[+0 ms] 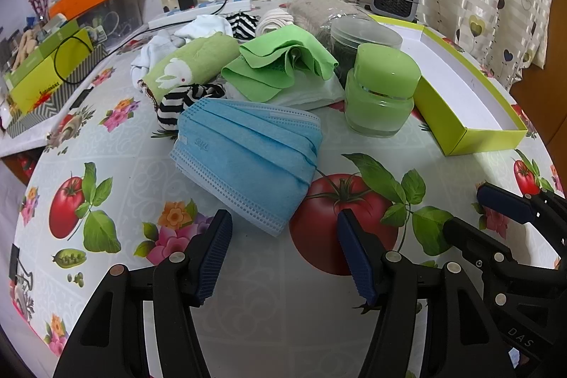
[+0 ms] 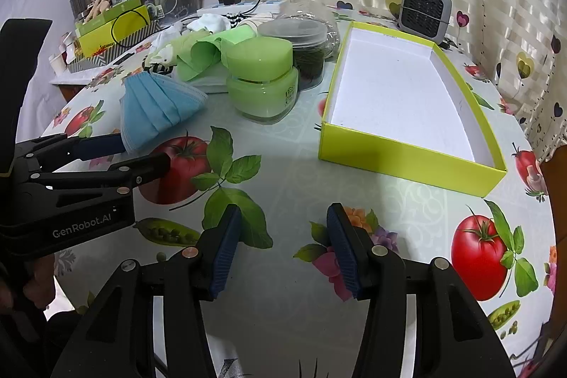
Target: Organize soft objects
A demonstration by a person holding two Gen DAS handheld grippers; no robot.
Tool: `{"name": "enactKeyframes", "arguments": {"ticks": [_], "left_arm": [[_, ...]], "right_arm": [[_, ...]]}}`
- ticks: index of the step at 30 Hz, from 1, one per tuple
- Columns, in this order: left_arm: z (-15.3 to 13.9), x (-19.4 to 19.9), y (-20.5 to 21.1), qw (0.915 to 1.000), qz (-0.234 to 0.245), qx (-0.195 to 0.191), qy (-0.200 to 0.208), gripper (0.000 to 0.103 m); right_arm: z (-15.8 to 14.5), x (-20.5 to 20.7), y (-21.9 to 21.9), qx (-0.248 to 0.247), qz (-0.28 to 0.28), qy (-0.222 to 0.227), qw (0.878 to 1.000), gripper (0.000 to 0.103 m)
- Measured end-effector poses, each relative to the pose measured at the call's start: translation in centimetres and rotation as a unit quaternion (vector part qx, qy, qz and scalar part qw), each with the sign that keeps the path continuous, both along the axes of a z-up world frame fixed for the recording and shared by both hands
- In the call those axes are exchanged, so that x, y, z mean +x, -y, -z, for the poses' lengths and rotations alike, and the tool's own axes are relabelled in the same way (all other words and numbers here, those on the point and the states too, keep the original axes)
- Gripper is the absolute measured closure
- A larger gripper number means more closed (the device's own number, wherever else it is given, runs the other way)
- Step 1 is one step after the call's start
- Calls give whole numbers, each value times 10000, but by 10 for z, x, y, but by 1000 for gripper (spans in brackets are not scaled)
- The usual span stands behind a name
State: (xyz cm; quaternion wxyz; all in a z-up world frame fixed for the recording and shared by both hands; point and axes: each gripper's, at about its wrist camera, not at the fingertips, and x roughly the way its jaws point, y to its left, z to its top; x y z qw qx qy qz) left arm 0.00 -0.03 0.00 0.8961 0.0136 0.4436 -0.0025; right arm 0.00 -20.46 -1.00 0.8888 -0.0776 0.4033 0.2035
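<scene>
Left gripper [image 1: 283, 257] hangs over the fruit-print tablecloth [image 1: 106, 137], jaws wide apart, nothing between them. Right gripper [image 2: 281, 247] likewise spread and empty, over bare cloth just short of the box. Just ahead of the left fingers lies the blue face mask [image 1: 248, 154], flat and pleated, its near corner close to the left pad. Behind it, a pile: striped sock [image 1: 177, 101], rolled green rabbit towel [image 1: 184, 66], crumpled green cloth [image 1: 280, 62], white pieces underneath. The green jar [image 1: 381, 91] and a clear lidded tub [image 1: 361, 38] stand hard against the pile's right edge. The yellow-green box [image 2: 407, 158], open and empty, sits right of the jars. Risks, as I judge them: the mask is thin and may slide rather than lift; a pinch could catch tablecloth with it; ear loops, not visible, may snag the sock; carrying toward the box could clip the jar.
</scene>
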Motion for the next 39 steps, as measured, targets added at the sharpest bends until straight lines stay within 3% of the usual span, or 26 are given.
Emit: {"name": "enactKeyframes", "arguments": {"ticks": [15,39], "left_arm": [[0,0,0,10000,-3,9,0,40],[2,3,-6,10000,-63,21,-14,29]], "right_arm": [[0,1,-2,-30,-1,-8,10000,52],[0,1,-2,-57,3,-17,10000,52]]}}
